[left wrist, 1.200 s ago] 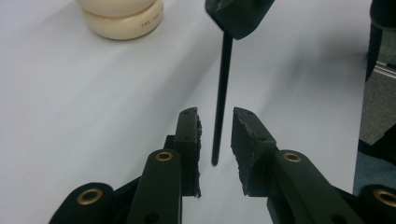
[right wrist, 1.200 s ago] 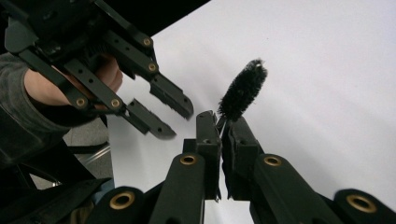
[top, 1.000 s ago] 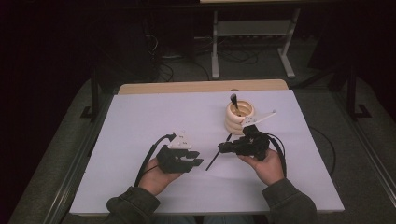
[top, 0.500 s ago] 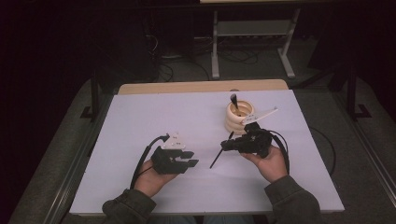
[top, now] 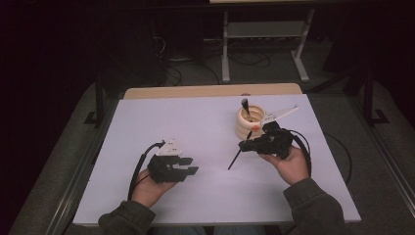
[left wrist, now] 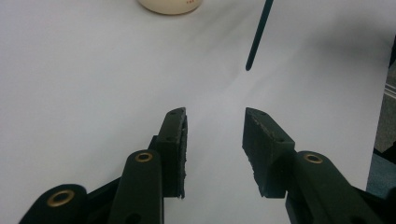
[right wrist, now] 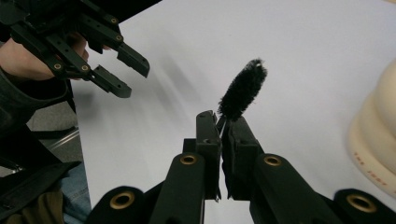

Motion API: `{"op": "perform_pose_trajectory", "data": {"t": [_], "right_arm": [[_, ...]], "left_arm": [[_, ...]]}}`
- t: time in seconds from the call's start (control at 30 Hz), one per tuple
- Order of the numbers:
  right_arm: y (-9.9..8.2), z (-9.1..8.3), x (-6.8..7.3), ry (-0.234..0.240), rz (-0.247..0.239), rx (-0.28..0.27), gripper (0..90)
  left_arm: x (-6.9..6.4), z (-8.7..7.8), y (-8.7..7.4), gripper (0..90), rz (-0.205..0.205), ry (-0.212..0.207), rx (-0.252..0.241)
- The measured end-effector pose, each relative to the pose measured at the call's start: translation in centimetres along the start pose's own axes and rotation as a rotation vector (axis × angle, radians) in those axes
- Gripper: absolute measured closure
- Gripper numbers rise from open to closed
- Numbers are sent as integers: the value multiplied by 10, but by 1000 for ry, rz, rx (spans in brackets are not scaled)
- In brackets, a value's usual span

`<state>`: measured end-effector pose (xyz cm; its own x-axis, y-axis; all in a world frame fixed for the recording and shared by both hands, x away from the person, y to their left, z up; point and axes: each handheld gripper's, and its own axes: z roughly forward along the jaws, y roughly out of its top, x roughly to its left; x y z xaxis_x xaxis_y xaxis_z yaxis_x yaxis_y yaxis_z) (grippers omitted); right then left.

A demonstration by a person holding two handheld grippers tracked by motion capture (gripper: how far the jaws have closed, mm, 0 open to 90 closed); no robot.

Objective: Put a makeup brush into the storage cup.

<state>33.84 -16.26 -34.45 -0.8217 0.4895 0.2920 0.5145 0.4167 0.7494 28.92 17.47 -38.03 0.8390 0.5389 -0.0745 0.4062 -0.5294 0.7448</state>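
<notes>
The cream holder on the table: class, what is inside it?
In the holder, one dark-tipped brush stands upright, its tip above the rim. A white tool leans out over the rim to the right. The wall hides their lower ends and whatever else is inside.

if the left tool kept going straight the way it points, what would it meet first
Probably the thin dark brush handle held by the right tool, slightly right of its line; the cream holder sits farther, to the left. The left tool, just opening, is empty. Depth is uncertain.
</notes>
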Motion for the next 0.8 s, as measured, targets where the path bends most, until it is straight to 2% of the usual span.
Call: {"op": "perform_pose_trajectory", "data": {"t": [0.13,0.2,0.33,0.37,0.4,0.57,0.8], "right_arm": [[2,-4,-3,-9,5,-2,847],[3,-7,-5,-14,9,-5,848],[6,-11,-7,-29,6,3,847],[6,-12,-7,-33,7,5,847],[7,-13,-7,-37,7,5,847],[13,-20,-10,-58,2,4,847],[22,-30,-17,-80,11,3,848]], "left_arm": [[3,-2,-4,571,-4,9,-3],[5,-2,-6,549,-33,5,-24],[7,-3,-11,531,-46,11,-31],[8,-4,-12,525,-39,14,-25],[7,-4,-13,514,-56,14,-29],[9,-8,-18,490,-50,21,-29],[13,-17,-26,472,-78,28,-56]]}}
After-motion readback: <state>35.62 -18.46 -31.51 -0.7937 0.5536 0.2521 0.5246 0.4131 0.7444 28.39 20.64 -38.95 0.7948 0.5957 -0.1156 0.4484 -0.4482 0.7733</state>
